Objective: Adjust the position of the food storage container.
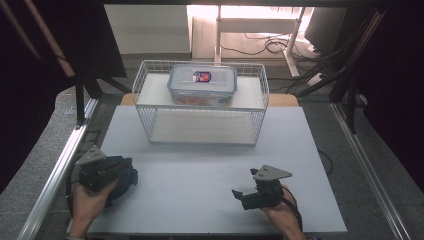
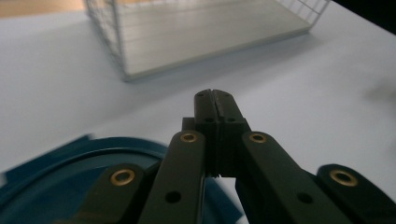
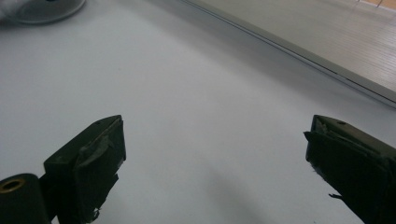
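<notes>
High view: left gripper (image 1: 116, 176) over blue lid (image 1: 127, 178), near left of table (image 1: 200, 165)
Left gripper view: jaws closed, empty; lid (image 2: 70, 163) beneath, judged light, stiff, slick; take by rim
Right gripper view: right gripper (image 3: 215, 158) jaws wide apart, empty

White wire rack (image 1: 200, 100): thin coated metal, pale smooth shelves. Food container (image 1: 202, 84), upper centre: clear glossy plastic. Table (image 1: 200, 190): matt white, smooth. Blue plate (image 2: 70, 163), lower left: glossy. Left gripper (image 2: 215, 100): matt black plastic, brass-coloured rivets.
</notes>
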A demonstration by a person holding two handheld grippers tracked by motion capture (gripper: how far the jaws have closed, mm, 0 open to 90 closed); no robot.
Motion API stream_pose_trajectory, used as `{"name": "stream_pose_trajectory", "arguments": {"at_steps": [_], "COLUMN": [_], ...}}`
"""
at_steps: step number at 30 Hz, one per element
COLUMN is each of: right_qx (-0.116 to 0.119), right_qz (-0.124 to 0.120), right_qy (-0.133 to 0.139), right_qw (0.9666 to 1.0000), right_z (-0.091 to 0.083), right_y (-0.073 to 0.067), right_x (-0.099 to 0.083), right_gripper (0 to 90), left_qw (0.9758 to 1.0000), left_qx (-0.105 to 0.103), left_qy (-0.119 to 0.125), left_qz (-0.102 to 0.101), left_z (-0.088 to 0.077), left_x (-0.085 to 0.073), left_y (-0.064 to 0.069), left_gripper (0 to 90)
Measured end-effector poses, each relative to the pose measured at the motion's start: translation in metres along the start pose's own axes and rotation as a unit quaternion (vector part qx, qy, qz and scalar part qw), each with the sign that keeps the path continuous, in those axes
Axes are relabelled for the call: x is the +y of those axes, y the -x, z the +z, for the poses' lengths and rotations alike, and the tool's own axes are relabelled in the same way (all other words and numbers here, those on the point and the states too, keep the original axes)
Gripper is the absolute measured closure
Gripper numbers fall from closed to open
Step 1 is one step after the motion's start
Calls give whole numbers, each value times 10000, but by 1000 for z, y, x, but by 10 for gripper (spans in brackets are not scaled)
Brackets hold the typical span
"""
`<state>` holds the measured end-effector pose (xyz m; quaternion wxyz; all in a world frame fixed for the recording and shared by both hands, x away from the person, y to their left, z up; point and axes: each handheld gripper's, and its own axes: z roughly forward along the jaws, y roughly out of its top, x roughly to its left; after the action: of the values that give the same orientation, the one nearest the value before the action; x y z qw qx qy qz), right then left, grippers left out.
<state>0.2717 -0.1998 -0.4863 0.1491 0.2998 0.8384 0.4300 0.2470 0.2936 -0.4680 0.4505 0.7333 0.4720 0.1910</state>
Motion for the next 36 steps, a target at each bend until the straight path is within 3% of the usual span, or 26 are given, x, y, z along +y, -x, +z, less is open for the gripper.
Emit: {"name": "stream_pose_trajectory", "arguments": {"at_steps": [1, 2, 3, 4, 6, 7, 9, 11, 14, 15, 17, 18, 19, 20, 22, 25, 28, 34, 36], "right_qx": [0, -52, -52, -87, -101, -105, -103, -112, -128, -128, -142, -153, -161, -161, -169, -174, -178, -175, -175], "right_qz": [0, 4, 4, 2, 7, -14, -18, -46, -77, -77, -92, -104, -114, -114, -131, -161, -154, -176, -199], "right_qy": [0, -33, -33, -80, -83, -96, -105, -140, -162, -162, -172, -181, -178, -178, -196, -228, -245, -297, -321], "right_qw": [10000, 10000, 10000, 9999, 9999, 9999, 9999, 9998, 9998, 9998, 9997, 9997, 9996, 9996, 9996, 9995, 9994, 9993, 9991], "right_z": [0, 1, 1, 1, 2, 2, 2, 3, 3, 3, 3, 3, 2, 2, 3, 4, 5, 7, 8], "right_y": [0, 0, 0, 1, 1, 1, 1, 0, -1, -1, -1, -1, -1, -1, -1, -2, -2, -3, -3], "right_x": [0, 0, 0, -1, -1, -1, -1, -1, -2, -2, -2, -2, -1, -1, -2, -2, -2, -2, -2], "right_gripper": [49, 52, 52, 53, 54, 54, 54, 54, 54, 54, 54, 54, 54, 54, 55, 55, 55, 55, 55], "left_qw": [10000, 9998, 9998, 9991, 9985, 9966, 9954, 9920, 9878, 9878, 9845, 9838, 9820, 9820, 9799, 9807, 9785, 9766, 9776], "left_qx": [0, 191, 191, 406, 504, 717, 820, 1036, 1283, 1283, 1431, 1460, 1432, 1432, 1598, 1460, 1628, 1559, 1504], "left_qy": [0, 46, 46, 64, 87, 143, 174, 188, 107, 107, 24, -8, 151, 151, -89, -252, -334, -267, -287], "left_qz": [0, -13, -13, -111, -190, -372, -463, -695, -881, -881, -1011, -1037, -1227, -1227, -1189, -1274, -1225, -1459, -1443], "left_z": [0, -7, -7, -13, -16, -21, -22, -27, -32, -32, -36, -37, -44, -44, -48, -45, -43, -39, -36], "left_x": [0, -4, -4, -10, -13, -21, -24, -36, -48, -48, -58, -61, -67, -67, -73, -80, -76, -75, -73], "left_y": [0, -10, -10, -22, -28, -40, -45, -59, -70, -70, -74, -75, -77, -77, -77, -76, -71, -69, -66], "left_gripper": [900, 900, 900, 900, 900, 900, 900, 900, 900, 900, 900, 900, 900, 900, 900, 900, 900, 900, 900]}}
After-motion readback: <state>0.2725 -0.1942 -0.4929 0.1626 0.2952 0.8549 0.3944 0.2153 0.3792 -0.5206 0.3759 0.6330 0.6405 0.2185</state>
